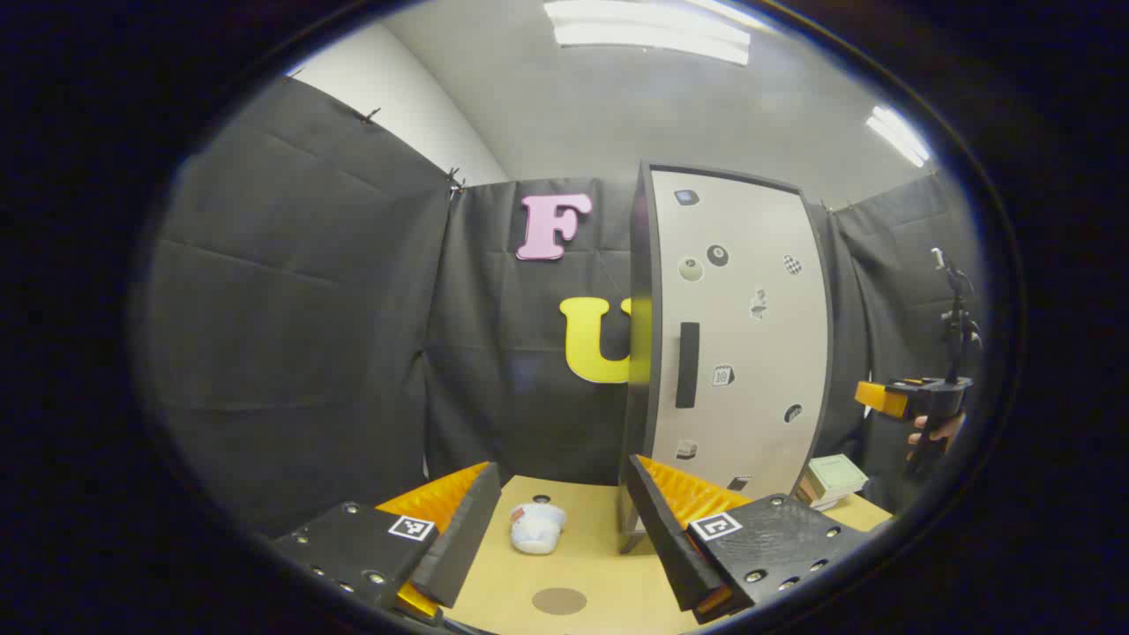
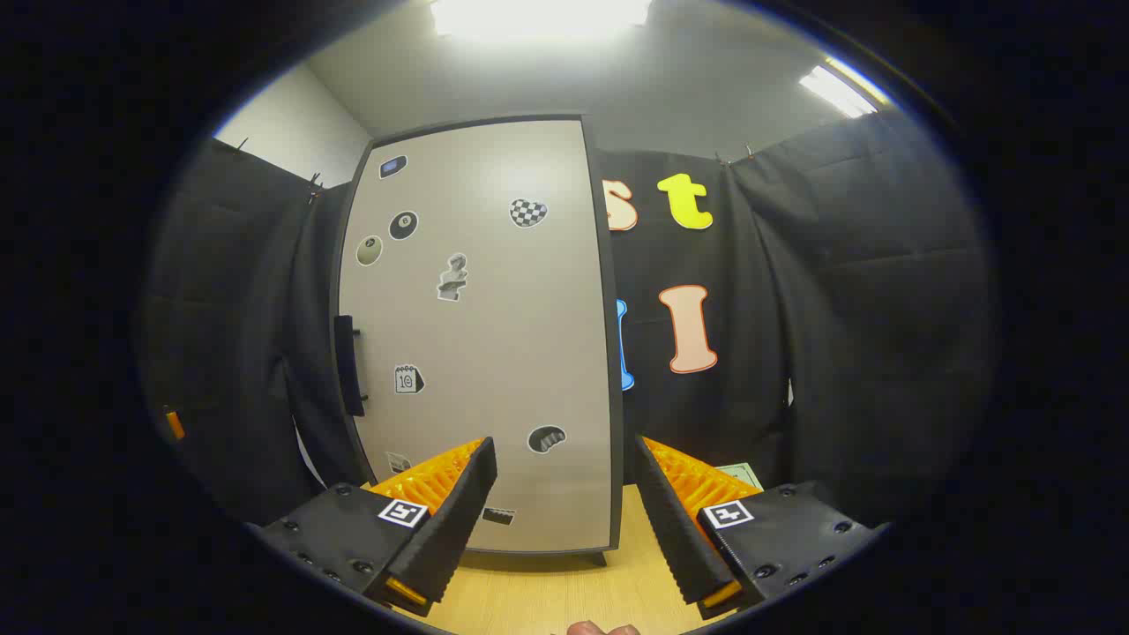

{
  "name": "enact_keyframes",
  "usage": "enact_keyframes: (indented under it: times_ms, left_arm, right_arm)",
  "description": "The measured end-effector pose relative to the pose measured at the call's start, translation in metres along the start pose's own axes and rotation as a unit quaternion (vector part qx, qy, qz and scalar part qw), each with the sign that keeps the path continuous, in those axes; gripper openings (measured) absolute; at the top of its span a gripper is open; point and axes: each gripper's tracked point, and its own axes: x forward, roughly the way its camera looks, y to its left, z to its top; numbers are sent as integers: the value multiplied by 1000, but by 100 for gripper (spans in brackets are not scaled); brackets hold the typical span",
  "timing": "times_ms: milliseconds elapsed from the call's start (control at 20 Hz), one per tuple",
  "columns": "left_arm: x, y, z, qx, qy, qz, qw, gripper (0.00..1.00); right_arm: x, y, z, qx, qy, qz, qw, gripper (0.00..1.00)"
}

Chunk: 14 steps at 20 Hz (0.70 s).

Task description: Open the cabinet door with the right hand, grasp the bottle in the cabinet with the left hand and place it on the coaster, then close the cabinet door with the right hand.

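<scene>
In the left gripper view, your left gripper [image 1: 561, 520] hangs low over the desk [image 1: 600, 551] with its fingers [image 1: 459, 534] wide apart and nothing between them. Between those fingers, farther off on the desk, lies a small white bundle [image 1: 536, 527], and nearer to you a round brown coaster [image 1: 559, 601] lies flat on the wood. Ahead and to the right stands the cabinet [image 1: 736, 335], its pale door [image 1: 750, 353] closed, stickers scattered over the front and a dark upright handle [image 1: 687, 364] near the door's left edge. The bottle is not to be seen with the door shut. At the cabinet's right foot sits a small stack of books [image 1: 833, 479]. At the far right your right gripper [image 1: 869, 394] floats in the air, well apart from the door, with a hand [image 1: 935, 432] around its grip.

In the right gripper view, your right gripper [image 2: 561, 507] faces the cabinet door [image 2: 494, 353] squarely, fingers [image 2: 459, 503] spread open, touching nothing. The handle [image 2: 348, 366] stands at the door's left edge, left of your left finger. A fingertip [image 2: 600, 628] peeks in at the bottom edge over the desk [image 2: 547, 600].
</scene>
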Motion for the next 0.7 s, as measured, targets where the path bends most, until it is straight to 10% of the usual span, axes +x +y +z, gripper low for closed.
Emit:
enact_keyframes:
  times_ms: [700]
  left_arm:
    - [13, -28, -29, -3, 18, -36, 999, 89]
  right_arm:
    - [-15, 2, 17, -5, -2, -5, 1000, 96]
